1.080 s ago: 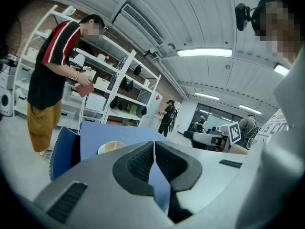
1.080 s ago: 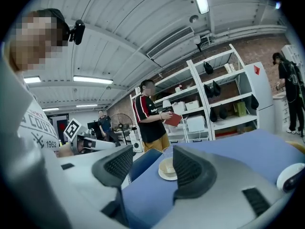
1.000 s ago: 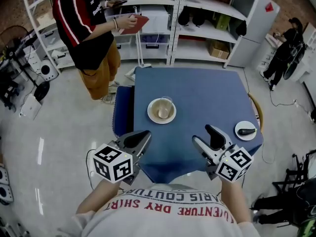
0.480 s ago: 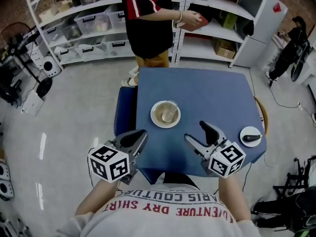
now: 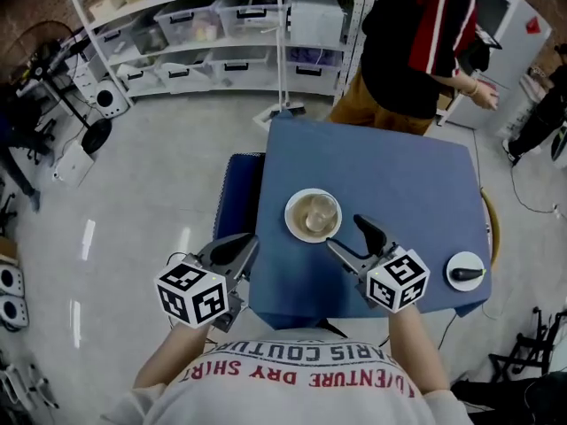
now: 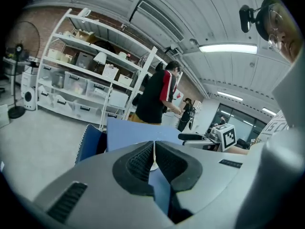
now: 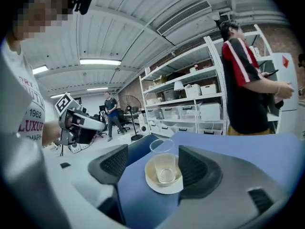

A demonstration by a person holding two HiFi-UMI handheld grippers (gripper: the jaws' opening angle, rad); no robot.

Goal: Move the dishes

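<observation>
Head view, looking steeply down: a blue table (image 5: 399, 175) with a pale bowl (image 5: 293, 220) on its near left part; a clear glass (image 5: 316, 212) stands upright inside the bowl. A small white plate (image 5: 460, 260) sits at the table's near right corner, well apart from the bowl, and carries a dark object (image 5: 467, 274) too small to identify. The right tongs (image 5: 353, 237) hover over the table just beside the bowl, on its near right side, not touching it. The left tongs (image 5: 239, 248) are held off the table's left edge, by the near end of a dark blue pad (image 5: 232, 193) that stands against that edge. A person (image 5: 416, 42) in a black and red top stands at the table's far right corner; white shelves (image 5: 213, 25) with bins line the back.

Left gripper view: the left tongs (image 6: 153, 152) are pressed together with nothing between them. The table (image 6: 128, 132), the pad (image 6: 88, 144) and the right tongs (image 6: 205, 138) lie beyond.

Right gripper view: the right tongs (image 7: 153, 166) are spread wide and hold nothing — the bowl (image 7: 164, 187) and its glass (image 7: 163, 156) show in the gap, ahead of the tips, resting on the table (image 7: 248, 151).
</observation>
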